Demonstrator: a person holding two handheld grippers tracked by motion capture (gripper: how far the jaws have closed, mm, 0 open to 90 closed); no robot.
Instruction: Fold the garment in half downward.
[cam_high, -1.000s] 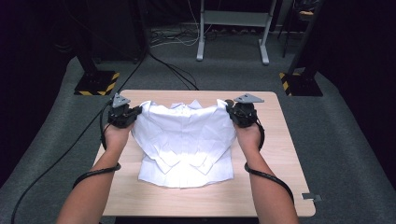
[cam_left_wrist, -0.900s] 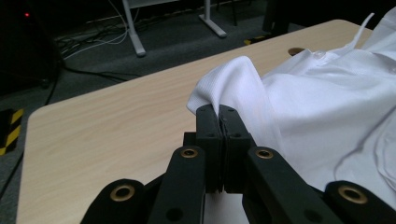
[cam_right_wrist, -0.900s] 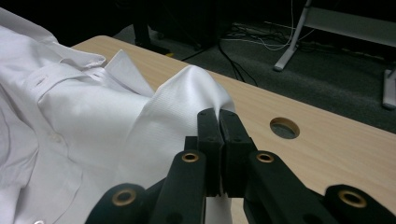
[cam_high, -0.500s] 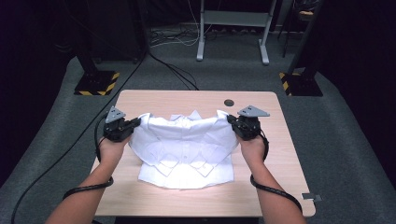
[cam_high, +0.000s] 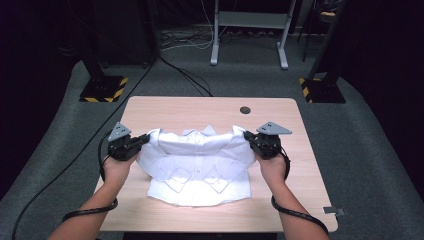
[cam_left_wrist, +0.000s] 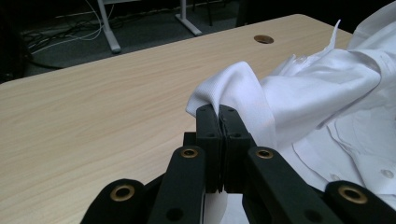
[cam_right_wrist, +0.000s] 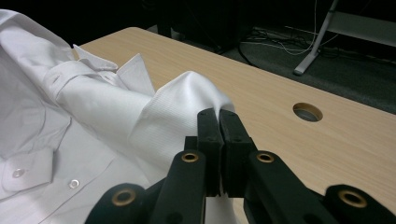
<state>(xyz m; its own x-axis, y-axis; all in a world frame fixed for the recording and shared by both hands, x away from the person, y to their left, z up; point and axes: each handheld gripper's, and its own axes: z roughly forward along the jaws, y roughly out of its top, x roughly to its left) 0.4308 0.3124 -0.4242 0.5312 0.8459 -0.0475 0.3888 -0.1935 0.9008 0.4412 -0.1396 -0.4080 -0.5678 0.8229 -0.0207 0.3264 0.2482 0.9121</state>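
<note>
A white button-up shirt (cam_high: 197, 165) lies partly folded on the wooden table (cam_high: 200, 107), its cuffs showing near the front. My left gripper (cam_high: 142, 141) is shut on the shirt's left shoulder fold, which is lifted off the table. My right gripper (cam_high: 247, 136) is shut on the right shoulder fold at the same height. The upper half of the shirt hangs between the two grippers over the lower half. In the left gripper view the closed jaws pinch a bunched white fold (cam_left_wrist: 233, 86). In the right gripper view the jaws pinch a similar fold (cam_right_wrist: 187, 100), with the collar (cam_right_wrist: 112, 65) beyond.
A round cable hole (cam_high: 245, 110) sits in the table near its far edge. Bare wood stretches behind the shirt. On the dark floor beyond stand a metal desk frame (cam_high: 250, 30), cables, and two stands with yellow-black bases (cam_high: 102, 87).
Both grippers have carried the shirt's shoulders from the far part of the table toward the person and a little lower, folding the top half over the lower half.
</note>
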